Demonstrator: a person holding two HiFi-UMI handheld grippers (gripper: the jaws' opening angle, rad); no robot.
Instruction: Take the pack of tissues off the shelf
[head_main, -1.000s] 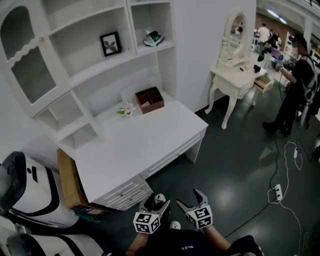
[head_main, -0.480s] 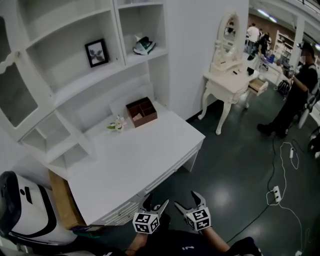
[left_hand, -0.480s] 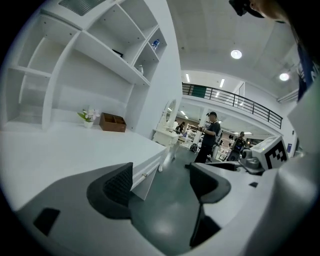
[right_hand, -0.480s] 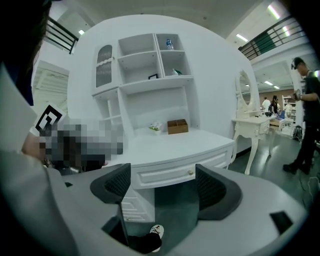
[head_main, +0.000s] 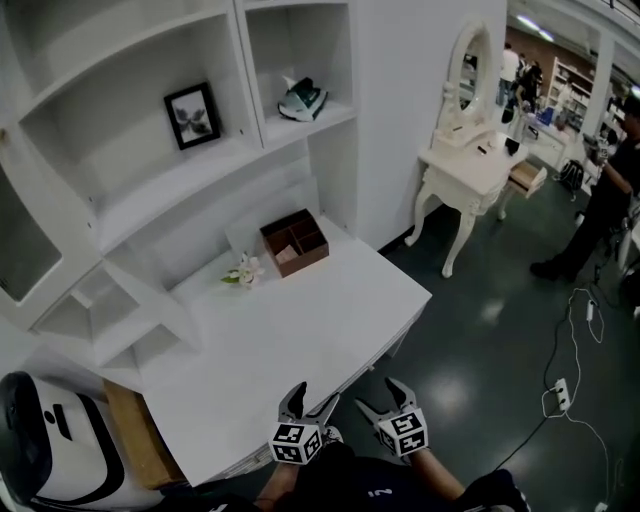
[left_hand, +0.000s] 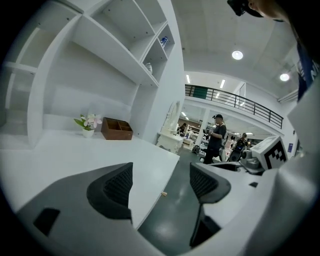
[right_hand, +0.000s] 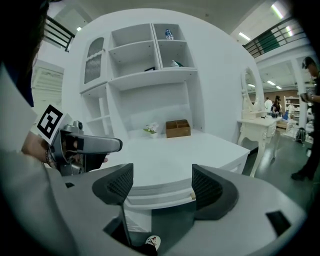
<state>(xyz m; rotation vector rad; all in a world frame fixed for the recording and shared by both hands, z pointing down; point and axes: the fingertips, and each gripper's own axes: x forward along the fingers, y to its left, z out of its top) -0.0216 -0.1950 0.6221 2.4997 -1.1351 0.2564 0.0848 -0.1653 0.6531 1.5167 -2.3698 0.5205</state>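
At the far left we see only part of a rounded white-and-black thing. The frame's corner cuts it off, so we cannot tell what it is. A brown board stands just beside it, partly hidden by the white desk. Above, the shelf unit runs out past the top and left edges.

A black picture frame stands in the unit's wide compartment, and its picture is too small to make out. The pack of tissues lies in the next compartment to the right. It is green and white, alone on its board and well apart from both tools, and we cannot read its print. Below it on the desk, a small pot of flowers and a brown wooden box sit near each other.

At the bottom edge the left gripper has its jaws spread, with only desk edge and floor showing between them. The right gripper, just beside it, is also released. Its jaws have just been closing a little, with nothing between them. The only marks we can make out on either are the black-and-white square markers on their cubes.

Further right stands a white dressing table with an oval mirror. At the right edge a person in dark clothes is partly cut off.
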